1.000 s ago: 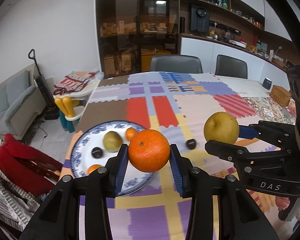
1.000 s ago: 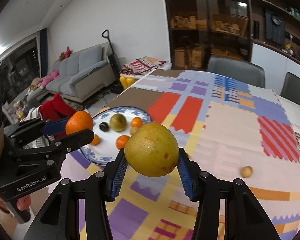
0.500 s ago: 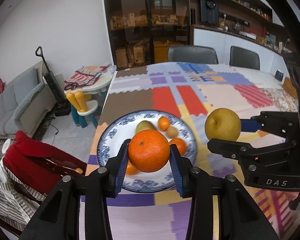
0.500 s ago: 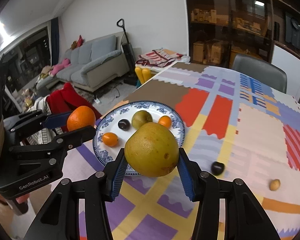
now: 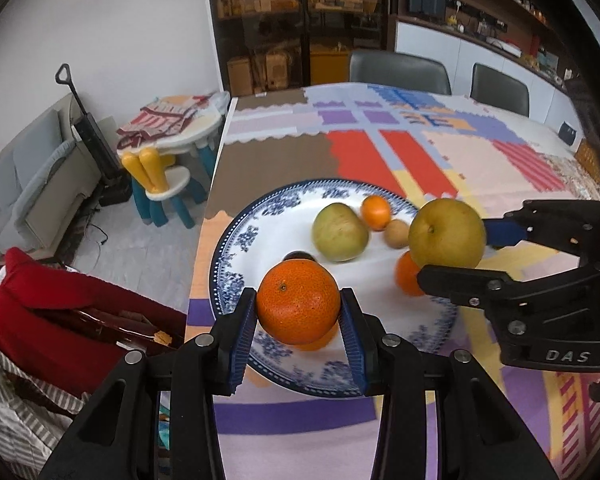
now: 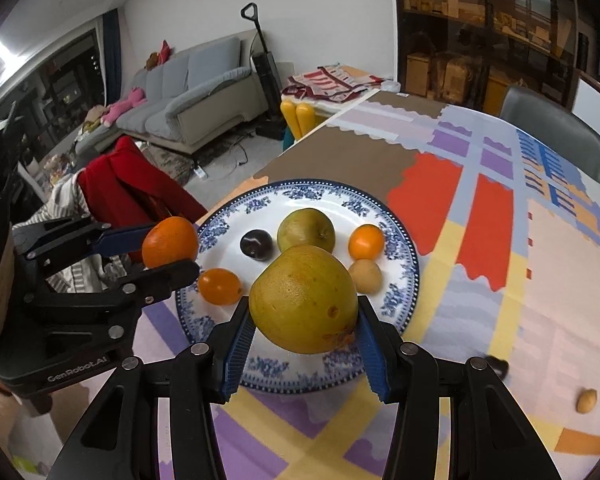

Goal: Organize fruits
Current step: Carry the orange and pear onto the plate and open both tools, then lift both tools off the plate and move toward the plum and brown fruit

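Observation:
My left gripper [image 5: 299,322] is shut on an orange [image 5: 298,302], held just above the near left part of a blue-and-white plate [image 5: 236,236]. My right gripper [image 6: 304,330] is shut on a yellow-green pear [image 6: 303,298] over the plate's [image 6: 404,276] near side. On the plate lie a green apple [image 6: 306,229], a dark plum [image 6: 256,243], two small oranges [image 6: 366,241] [image 6: 220,286] and a small tan fruit [image 6: 365,276]. The left gripper [image 6: 168,254] and its orange [image 6: 170,241] show at the left in the right wrist view. The right gripper [image 5: 452,252] with the pear [image 5: 446,239] shows at right in the left wrist view.
The plate sits near the left edge of a table with a patchwork cloth [image 6: 500,240]. A dark plum [image 6: 496,365] and a small tan fruit [image 6: 587,400] lie loose on the cloth to the right. A chair with red clothing [image 6: 136,192] stands beside the table.
Both grippers have moved forward and down toward the plate with their fruit still held. The plate now lies right under them and looks larger.

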Tool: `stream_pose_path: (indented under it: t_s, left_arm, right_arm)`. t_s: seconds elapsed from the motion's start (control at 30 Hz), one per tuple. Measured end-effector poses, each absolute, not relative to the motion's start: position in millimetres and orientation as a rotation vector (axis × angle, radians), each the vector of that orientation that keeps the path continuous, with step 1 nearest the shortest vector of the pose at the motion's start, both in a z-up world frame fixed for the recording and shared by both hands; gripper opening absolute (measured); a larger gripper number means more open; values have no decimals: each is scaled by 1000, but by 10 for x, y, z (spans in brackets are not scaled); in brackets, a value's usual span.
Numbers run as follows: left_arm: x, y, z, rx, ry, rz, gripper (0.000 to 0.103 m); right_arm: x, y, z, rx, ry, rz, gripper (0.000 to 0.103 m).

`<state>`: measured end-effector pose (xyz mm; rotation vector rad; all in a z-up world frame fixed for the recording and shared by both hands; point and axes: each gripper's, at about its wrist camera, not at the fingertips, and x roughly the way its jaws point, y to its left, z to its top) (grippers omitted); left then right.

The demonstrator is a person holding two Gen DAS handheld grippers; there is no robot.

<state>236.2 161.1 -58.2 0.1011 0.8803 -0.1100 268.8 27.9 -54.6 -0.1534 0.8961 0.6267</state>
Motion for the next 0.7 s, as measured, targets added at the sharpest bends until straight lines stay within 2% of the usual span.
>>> stream_pose_path:
  t_s: [0.43,0.5,0.53,0.7]
  left_arm:
    - [2629,1760,-818,96,963,-133,41]
    - [2620,1753,-810,103,961,-130,51]
    - [2612,1745,-797,109,955,-127,60]
    - [2496,1661,-678,176,920,-113,61]
  right_arm:
    - [2906,507,-718,-178,947,642,50]
    - [2923,497,-731,-171,954,636,51]
    - [2926,491,-733,-172,957,631,51]
    - [2850,431,-620,-182,904,613,58]
